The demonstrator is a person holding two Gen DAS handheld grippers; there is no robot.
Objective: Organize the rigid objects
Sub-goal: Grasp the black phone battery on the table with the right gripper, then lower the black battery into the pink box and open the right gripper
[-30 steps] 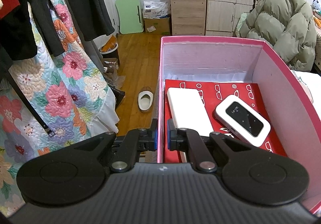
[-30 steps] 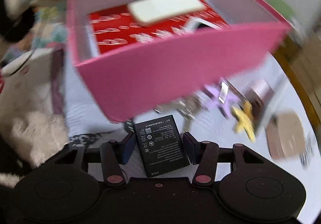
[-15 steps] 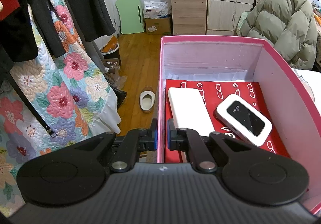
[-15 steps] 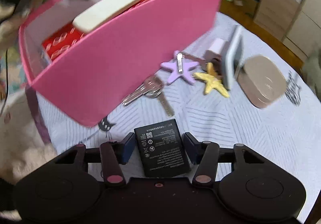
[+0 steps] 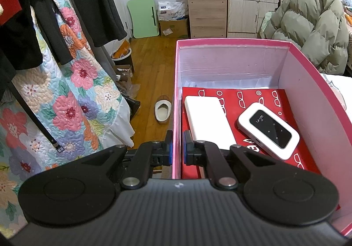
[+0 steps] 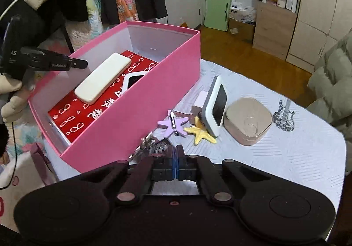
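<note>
My left gripper (image 5: 176, 150) is shut on the left wall of the pink box (image 5: 177, 96), one finger inside and one outside. The box holds a red packet (image 5: 259, 97), a white power bank (image 5: 208, 121) and a white wifi router (image 5: 268, 130). In the right wrist view the pink box (image 6: 154, 100) stands on the light cloth, with the left gripper (image 6: 77, 64) at its far wall. My right gripper (image 6: 176, 159) is shut and empty, just above keys (image 6: 149, 143) beside the box. The black battery is not visible.
On the cloth right of the box lie a purple star clip (image 6: 172, 124), a yellow starfish (image 6: 201, 133), a white upright device (image 6: 216, 106), a beige case (image 6: 248, 120) and a guitar-shaped trinket (image 6: 283, 115). Hanging clothes (image 5: 66, 3) and a floral quilt (image 5: 66, 102) are at the left.
The right gripper held a black battery between open fingers; now its fingers are closed and the battery is gone from view. The right view swung and steadied. The left gripper stayed on the box wall.
</note>
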